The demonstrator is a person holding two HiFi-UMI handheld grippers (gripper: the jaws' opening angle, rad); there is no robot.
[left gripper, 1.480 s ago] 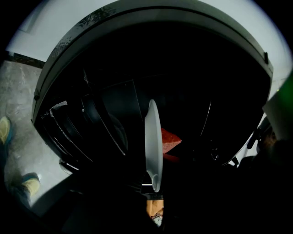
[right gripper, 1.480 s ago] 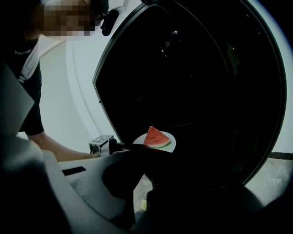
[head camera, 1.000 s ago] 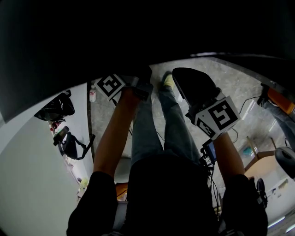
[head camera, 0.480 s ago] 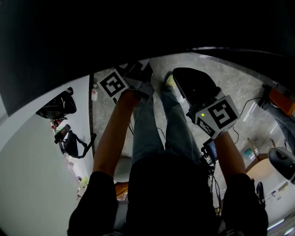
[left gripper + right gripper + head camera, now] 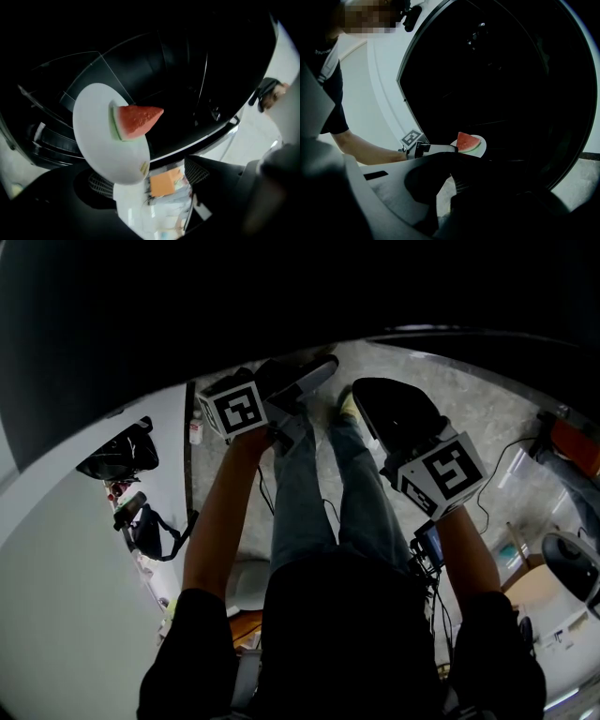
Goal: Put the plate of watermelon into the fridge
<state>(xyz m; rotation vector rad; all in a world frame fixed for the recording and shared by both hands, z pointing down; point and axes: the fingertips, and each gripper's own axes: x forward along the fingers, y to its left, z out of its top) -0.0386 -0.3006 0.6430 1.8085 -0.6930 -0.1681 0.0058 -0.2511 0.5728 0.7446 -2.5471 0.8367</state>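
L gripper point(image 5: 149, 180) fingers clamped on plate point(image 5: 96, 140) rim w/ watermelon point(image 5: 136, 121); R gripper point(image 5: 440, 190) fingers apart, empty.

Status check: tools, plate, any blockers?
Left tool shut on plate, watermelon wedge on it. Right tool open, empty. Plate at open fridge mouth. No blocker seen.

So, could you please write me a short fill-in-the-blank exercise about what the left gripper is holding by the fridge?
1. The left gripper has its fingers closed on the rim of a white ____.
2. On that plate lies a single wedge of ____.
3. The watermelon has red flesh and a ____ rind.
4. The fridge in front of it stands ____.
Missing words: plate, watermelon, green, open.
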